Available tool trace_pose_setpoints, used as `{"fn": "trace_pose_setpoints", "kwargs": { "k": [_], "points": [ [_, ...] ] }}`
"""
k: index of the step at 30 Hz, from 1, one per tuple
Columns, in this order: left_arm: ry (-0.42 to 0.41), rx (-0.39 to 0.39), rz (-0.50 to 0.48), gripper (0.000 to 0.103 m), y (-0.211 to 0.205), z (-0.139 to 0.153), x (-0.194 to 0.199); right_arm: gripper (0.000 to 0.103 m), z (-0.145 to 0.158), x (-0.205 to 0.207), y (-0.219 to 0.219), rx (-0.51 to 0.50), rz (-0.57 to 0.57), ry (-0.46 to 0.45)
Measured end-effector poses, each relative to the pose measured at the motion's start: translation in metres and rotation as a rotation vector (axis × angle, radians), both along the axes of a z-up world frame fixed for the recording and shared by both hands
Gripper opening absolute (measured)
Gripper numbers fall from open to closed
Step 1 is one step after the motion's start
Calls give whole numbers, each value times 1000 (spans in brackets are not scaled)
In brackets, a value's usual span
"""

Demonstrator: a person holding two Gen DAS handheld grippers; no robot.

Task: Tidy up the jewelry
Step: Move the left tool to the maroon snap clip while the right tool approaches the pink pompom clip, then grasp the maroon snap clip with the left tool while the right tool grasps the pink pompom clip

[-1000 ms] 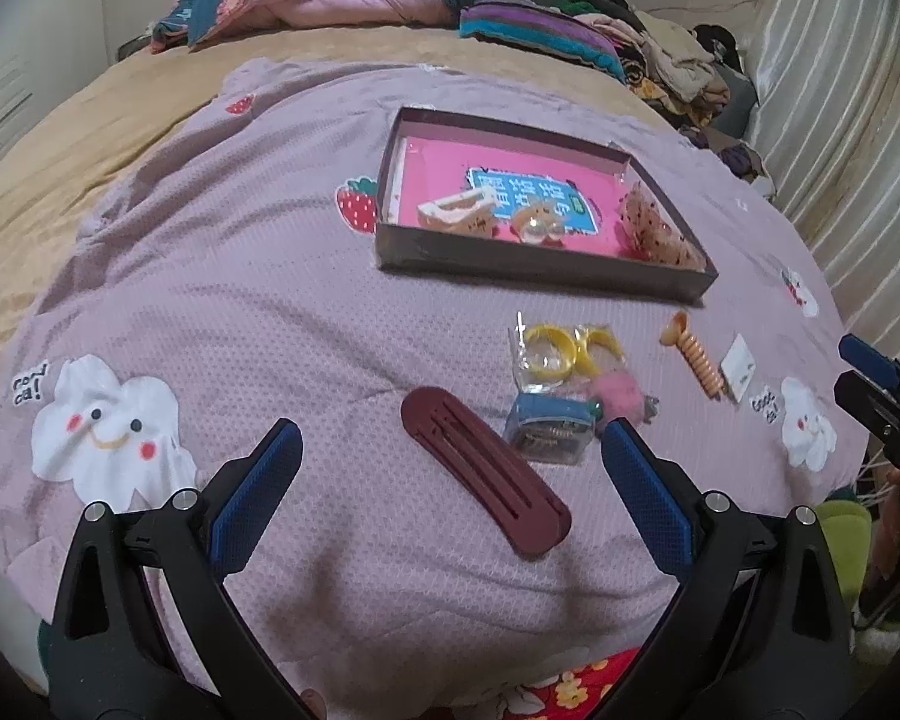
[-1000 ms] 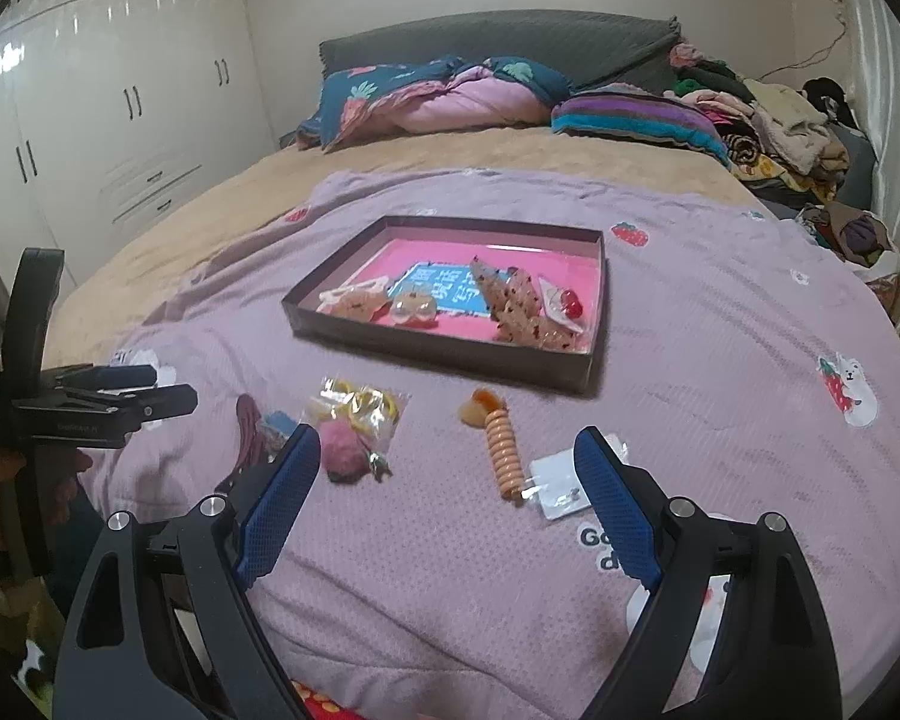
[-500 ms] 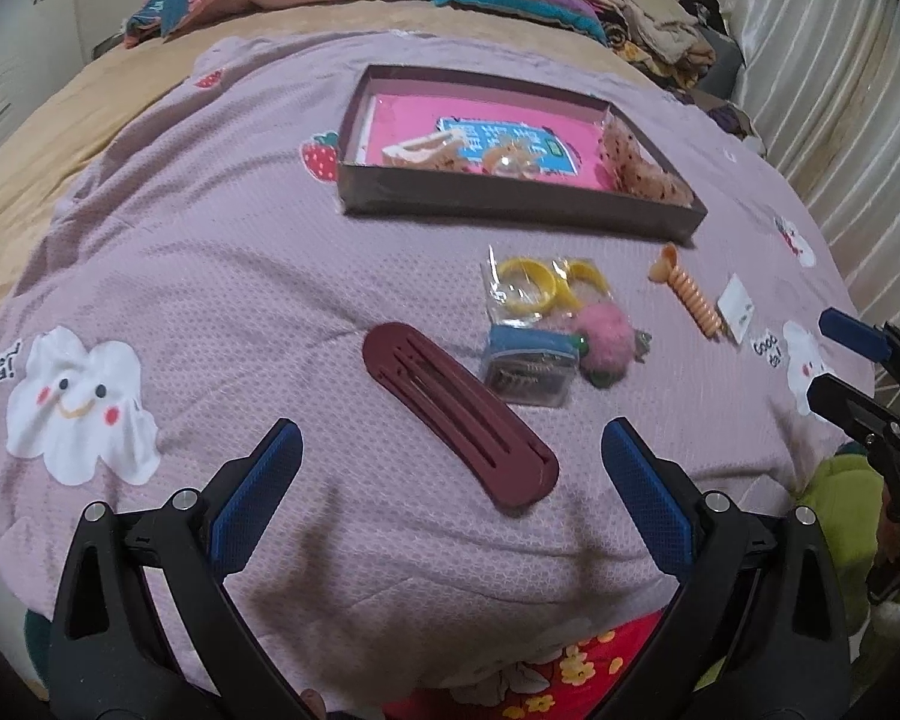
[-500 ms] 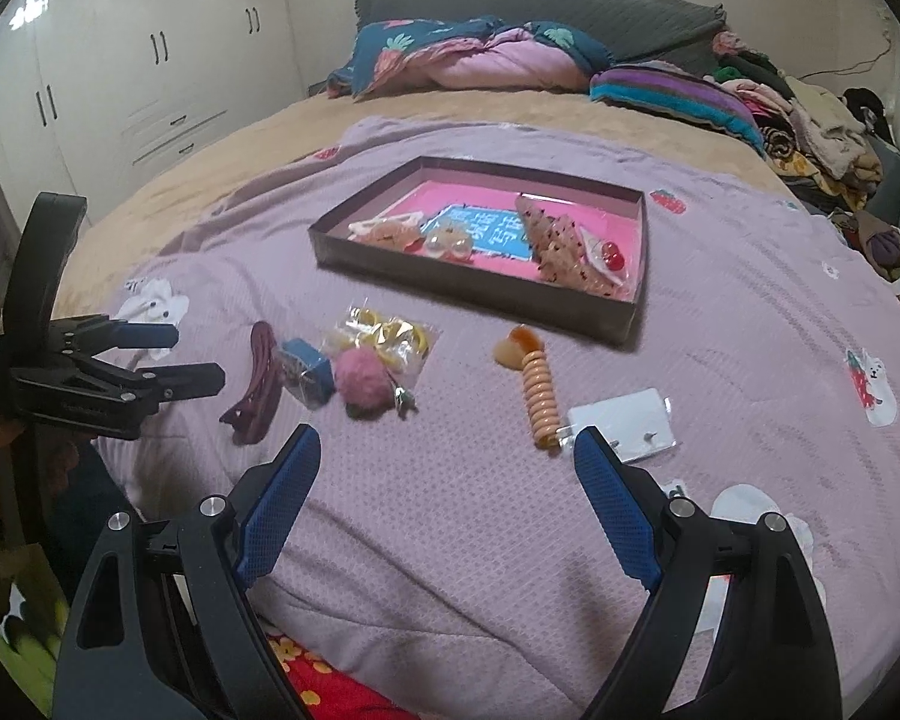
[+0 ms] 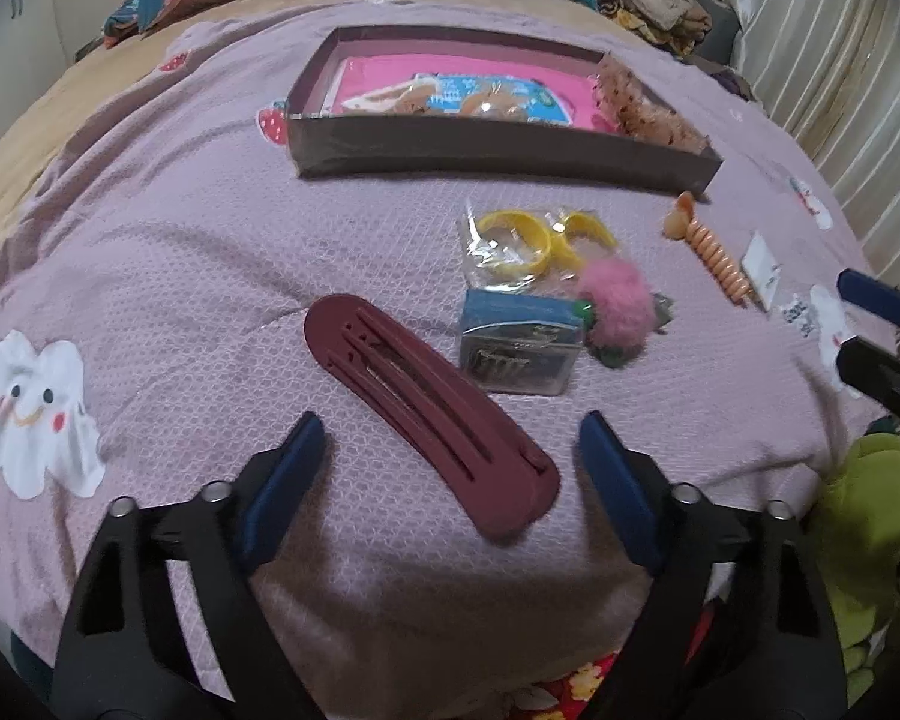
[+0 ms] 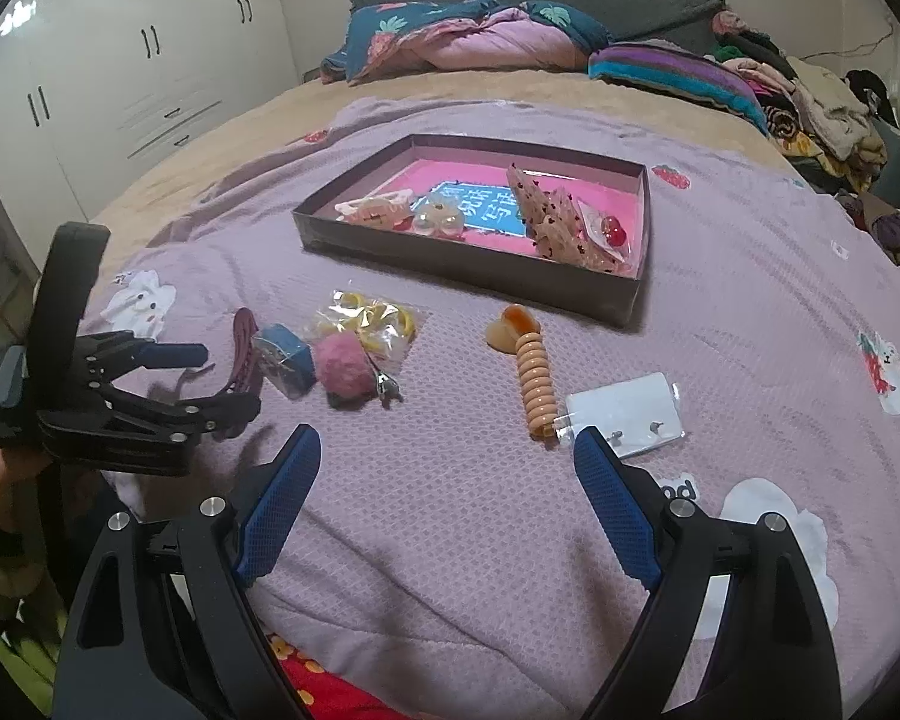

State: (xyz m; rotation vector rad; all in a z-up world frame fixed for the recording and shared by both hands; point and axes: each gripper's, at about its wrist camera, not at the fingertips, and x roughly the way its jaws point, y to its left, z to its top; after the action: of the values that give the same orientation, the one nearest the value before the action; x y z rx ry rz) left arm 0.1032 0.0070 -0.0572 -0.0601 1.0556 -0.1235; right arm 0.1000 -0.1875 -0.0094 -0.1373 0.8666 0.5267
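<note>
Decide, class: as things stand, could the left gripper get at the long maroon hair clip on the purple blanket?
Probably yes. The left gripper hangs just over the long maroon hair clip, jaws apart and just been closing, straddling its near end with nothing between; the small blue box sits clear beside it.

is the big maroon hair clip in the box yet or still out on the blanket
Still out. The maroon hair clip lies flat on the purple blanket, in front of the box, between the open left gripper's fingers, untouched.

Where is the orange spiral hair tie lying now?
In the right wrist view, the orange spiral hair tie lies on the purple blanket, just in front of the box, beside the white earring card.
</note>
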Motion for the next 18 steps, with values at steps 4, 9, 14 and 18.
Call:
{"fn": "trace_pose_setpoints", "kwargs": {
  "k": [4,9,14,18],
  "points": [
    [11,8,0,60,4,-7,0,86,-3,5,12,-28,32,-8],
    [9,5,22,48,19,-5,-2,86,-13,16,37,-56,105,-10],
    [5,-2,71,47,39,-1,-4,81,-32,29,67,-105,170,9],
    [5,-11,113,47,57,0,-4,59,-47,42,85,-125,208,42]
  ]
}}
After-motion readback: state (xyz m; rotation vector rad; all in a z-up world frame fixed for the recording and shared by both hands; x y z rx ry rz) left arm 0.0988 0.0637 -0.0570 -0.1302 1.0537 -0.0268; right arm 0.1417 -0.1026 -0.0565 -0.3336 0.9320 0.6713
